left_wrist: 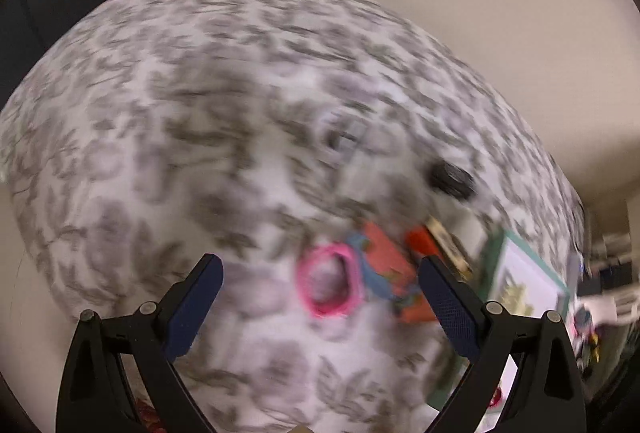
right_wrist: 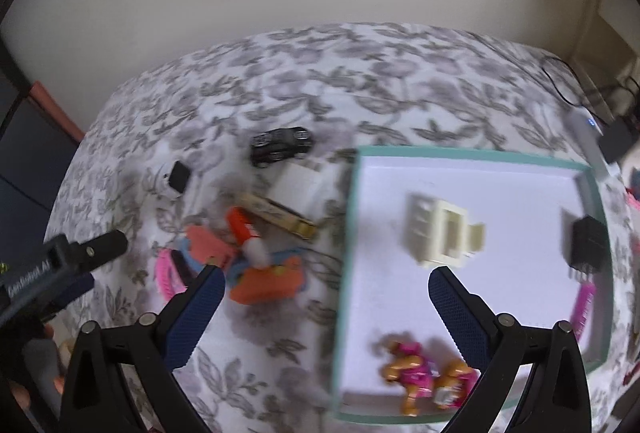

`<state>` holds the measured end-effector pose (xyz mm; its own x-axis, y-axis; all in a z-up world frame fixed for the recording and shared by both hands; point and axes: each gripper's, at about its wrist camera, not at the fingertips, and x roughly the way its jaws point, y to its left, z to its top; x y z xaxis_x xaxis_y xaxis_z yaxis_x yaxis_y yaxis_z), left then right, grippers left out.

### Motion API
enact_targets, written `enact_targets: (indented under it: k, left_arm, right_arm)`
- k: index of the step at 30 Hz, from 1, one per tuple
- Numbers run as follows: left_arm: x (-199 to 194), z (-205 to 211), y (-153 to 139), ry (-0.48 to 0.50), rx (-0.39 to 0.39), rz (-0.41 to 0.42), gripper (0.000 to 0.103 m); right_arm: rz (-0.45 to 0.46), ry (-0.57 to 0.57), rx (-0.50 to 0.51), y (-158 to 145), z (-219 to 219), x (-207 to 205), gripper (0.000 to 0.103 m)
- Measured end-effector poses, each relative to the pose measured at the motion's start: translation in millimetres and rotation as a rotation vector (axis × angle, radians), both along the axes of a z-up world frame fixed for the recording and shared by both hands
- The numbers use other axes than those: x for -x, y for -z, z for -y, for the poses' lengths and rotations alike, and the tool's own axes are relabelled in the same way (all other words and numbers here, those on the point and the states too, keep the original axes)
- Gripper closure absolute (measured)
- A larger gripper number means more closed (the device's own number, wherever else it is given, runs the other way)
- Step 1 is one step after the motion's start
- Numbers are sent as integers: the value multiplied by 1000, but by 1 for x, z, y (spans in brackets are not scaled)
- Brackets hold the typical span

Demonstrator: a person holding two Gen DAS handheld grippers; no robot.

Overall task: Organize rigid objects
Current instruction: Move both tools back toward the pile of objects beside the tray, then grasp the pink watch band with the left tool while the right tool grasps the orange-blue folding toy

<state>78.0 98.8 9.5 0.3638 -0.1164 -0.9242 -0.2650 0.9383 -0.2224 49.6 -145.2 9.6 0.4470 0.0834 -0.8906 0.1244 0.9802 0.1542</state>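
2 grippers are in my feeds, and both stand wide open with nothing between their blue pads. My left gripper [left_wrist: 320,275] hovers over the floral cloth [left_wrist: 168,121]; that view is badly smeared, but I can make out a pink ring [left_wrist: 329,285] lying on the cloth between the fingertips' line of sight, touching an orange toy [left_wrist: 390,257] just to its right, with a red piece [left_wrist: 420,239] beside that and a black car [left_wrist: 450,179] farther back. At the right edge of this view I see part of the teal-rimmed tray [left_wrist: 490,253]. My right gripper [right_wrist: 326,283] hangs above the tray's left wall [right_wrist: 346,233], one finger over the cloth, the other over the tray's white floor. Inside the tray I count 4 things: a cream dollhouse piece [right_wrist: 438,229] near the middle, a black adapter [right_wrist: 588,241] by the right wall, a pink comb [right_wrist: 582,307] just below it, and a pair of dog figures [right_wrist: 424,373] in pink near the front. Outside the tray, to its left, lies a loose heap: the orange toy [right_wrist: 266,283], a red and white tube [right_wrist: 246,231], a tan box [right_wrist: 280,215], a white block [right_wrist: 302,181], the black car [right_wrist: 280,145] and a small black square [right_wrist: 179,175]. The left gripper [right_wrist: 100,245] shows at the left of this view, held by a hand [right_wrist: 38,361] at the lower corner. Black cables [right_wrist: 580,89] sit past the cloth's far right corner.
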Motion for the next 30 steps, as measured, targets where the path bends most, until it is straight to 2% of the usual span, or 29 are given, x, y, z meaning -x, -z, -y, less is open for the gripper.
enact_targets:
  k: [5,8,15,24,30]
  left_arm:
    - [3,-36,3,-80,-15,-5,5]
    - [3,-42,8,-94,-17,-20,5]
    - [-2,-29,21,-53,6,-64,5]
    - [-8,-12,40,-1,-2,-121,5]
    - [-13,3,54,48,24,-150,5]
  right_arm:
    - [-28,-51,20,12,-27,-9,0]
    - [-42,-82,36,19,-40,-12,0]
    - [-83,-122,59,37,-52,-17,0]
    - [-110,-158,73,52,-60,-24,0]
    - [-143,-144,77,66,-55,-28,0]
